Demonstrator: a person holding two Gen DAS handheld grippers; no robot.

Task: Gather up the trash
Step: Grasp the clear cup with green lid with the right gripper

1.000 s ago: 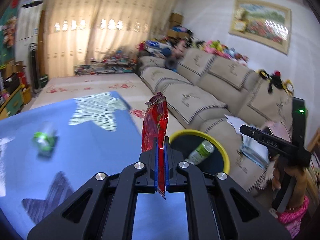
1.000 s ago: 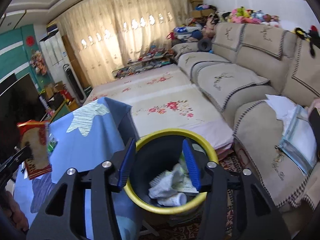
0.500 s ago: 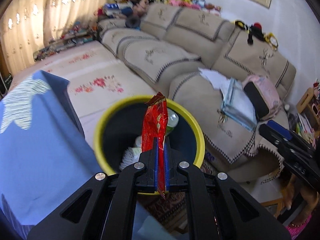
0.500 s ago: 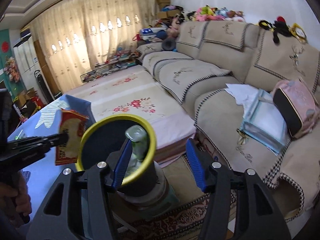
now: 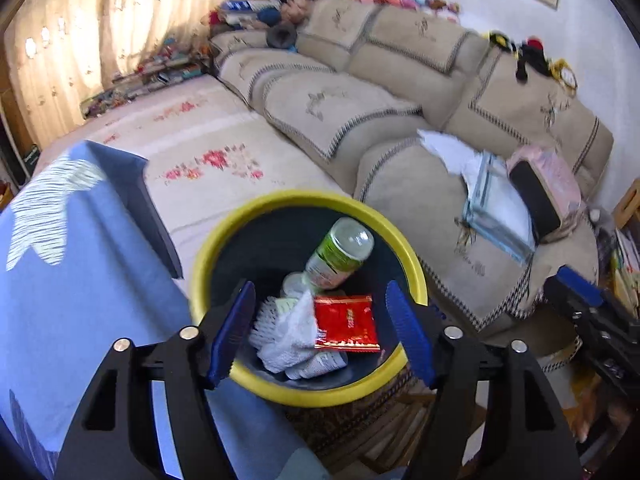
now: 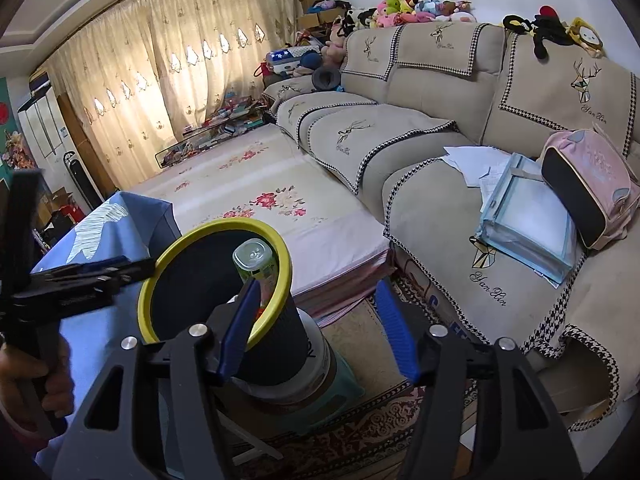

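Released since the earlier frame, the red snack wrapper (image 5: 346, 323) no longer stands pinched between the left gripper's (image 5: 320, 332) blue pads; it now lies flat inside the yellow-rimmed bin (image 5: 416, 276), on top of a white cloth (image 5: 294, 332) and just near of a green-labelled plastic bottle (image 5: 340, 254) that leans against the bin's far inner wall. The left gripper hovers above the bin's near rim, its jaws opening wide with nothing pressed between the pads, only the bin's contents seen through the gap. To the left of the bin lies a blue cloth with pale stars (image 5: 72, 280); a beige sofa (image 5: 400, 92) runs along the far right.

In the right wrist view, the right gripper (image 6: 316, 332) hangs to the right of the bin, its jaws opening too and holding nothing; its left pad overlaps the bin's rim in the picture, though I cannot tell whether it touches. The bottle's base pokes up above the rim there. A hand (image 6: 36, 380) grips the other tool's handle at the left edge.
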